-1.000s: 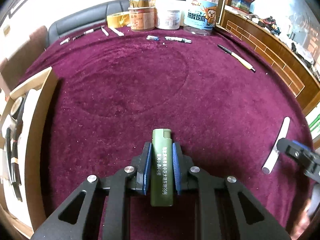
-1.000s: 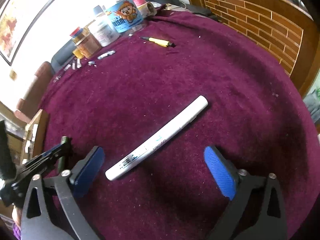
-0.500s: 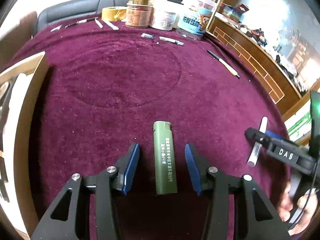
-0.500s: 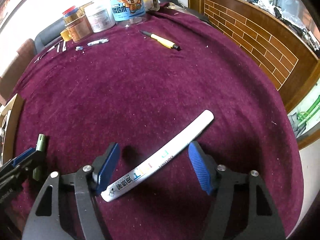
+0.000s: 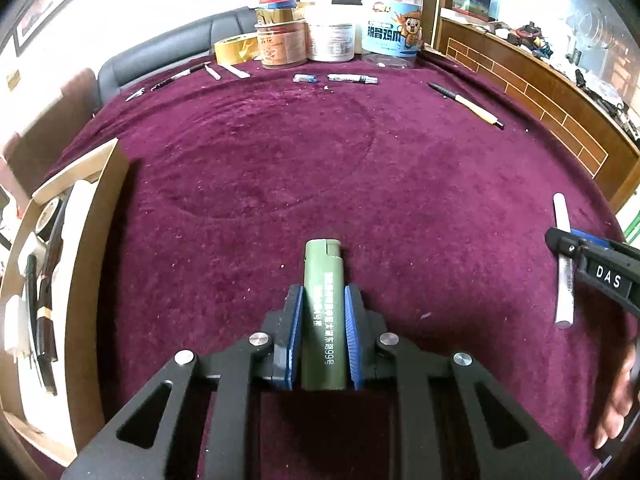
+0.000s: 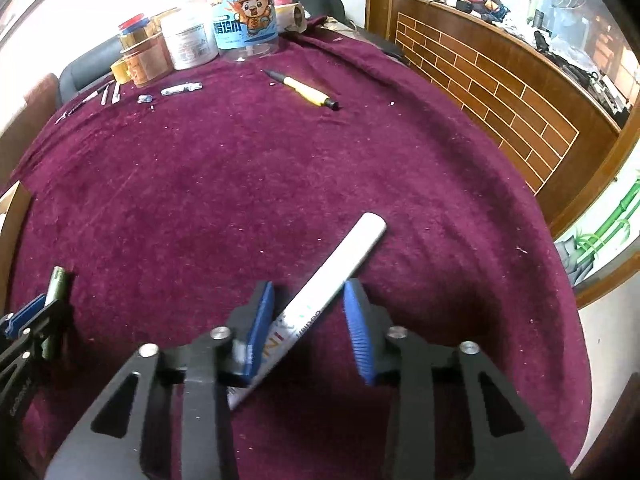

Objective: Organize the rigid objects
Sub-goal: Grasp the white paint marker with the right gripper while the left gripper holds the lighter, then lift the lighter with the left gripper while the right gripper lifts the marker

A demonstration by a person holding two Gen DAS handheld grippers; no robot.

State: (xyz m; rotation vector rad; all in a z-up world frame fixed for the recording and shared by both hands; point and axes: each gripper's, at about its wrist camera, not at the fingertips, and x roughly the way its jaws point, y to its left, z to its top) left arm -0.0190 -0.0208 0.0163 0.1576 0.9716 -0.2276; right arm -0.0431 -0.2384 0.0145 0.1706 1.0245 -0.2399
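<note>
A green lighter with white print sits between the blue pads of my left gripper, which is shut on it just above the maroon cloth. It also shows in the right wrist view. A white marker lies slanted between the pads of my right gripper. The jaws have closed in to touch its sides. The marker also shows in the left wrist view.
A wooden tray with several items stands at the left. Jars and tubs, a tape roll, a yellow pen and small pens lie at the far side. A brick-patterned wooden counter runs along the right.
My left gripper opened around the lighter half a second ago and has shut on it again. My right gripper has closed in from wide open onto the white marker.
</note>
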